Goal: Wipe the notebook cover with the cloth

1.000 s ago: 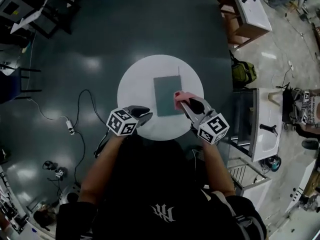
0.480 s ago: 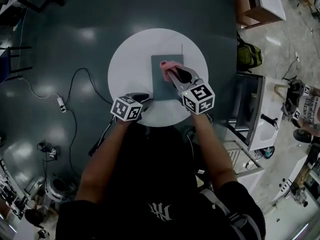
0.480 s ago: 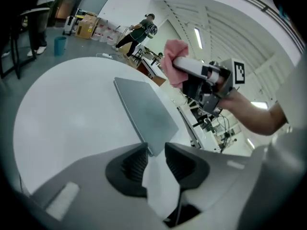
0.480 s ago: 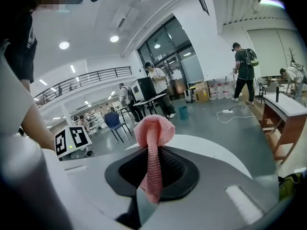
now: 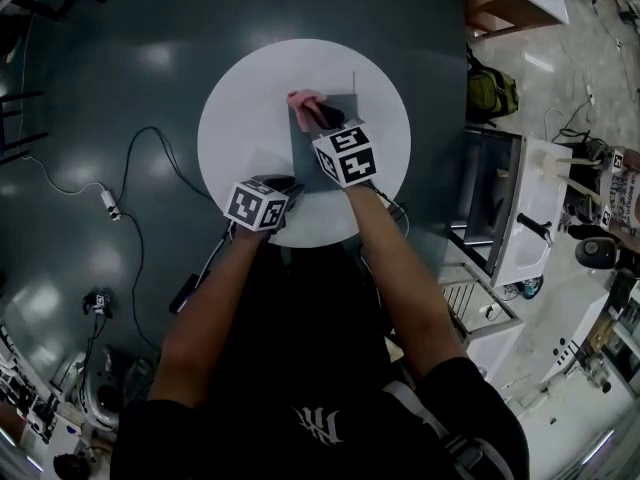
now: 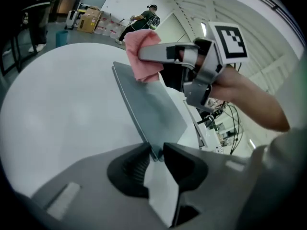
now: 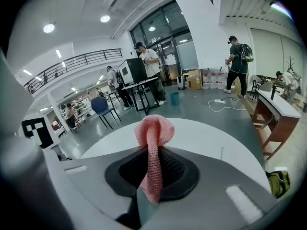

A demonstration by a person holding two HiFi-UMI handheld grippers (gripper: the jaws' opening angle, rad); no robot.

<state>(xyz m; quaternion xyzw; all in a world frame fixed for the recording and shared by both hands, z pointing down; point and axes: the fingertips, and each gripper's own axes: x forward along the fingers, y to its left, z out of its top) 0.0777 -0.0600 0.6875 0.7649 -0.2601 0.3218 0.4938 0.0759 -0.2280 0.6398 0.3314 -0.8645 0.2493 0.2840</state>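
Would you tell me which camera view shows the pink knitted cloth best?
The right gripper view: the pink knitted cloth fills its centre, pinched between the right tool's shut jaws, weave clear. The left gripper view shows it bunched at the grey notebook's far end; the head view only a small pink patch.

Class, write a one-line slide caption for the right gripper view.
Right claw pinching a pink cloth, with the round white table beyond.
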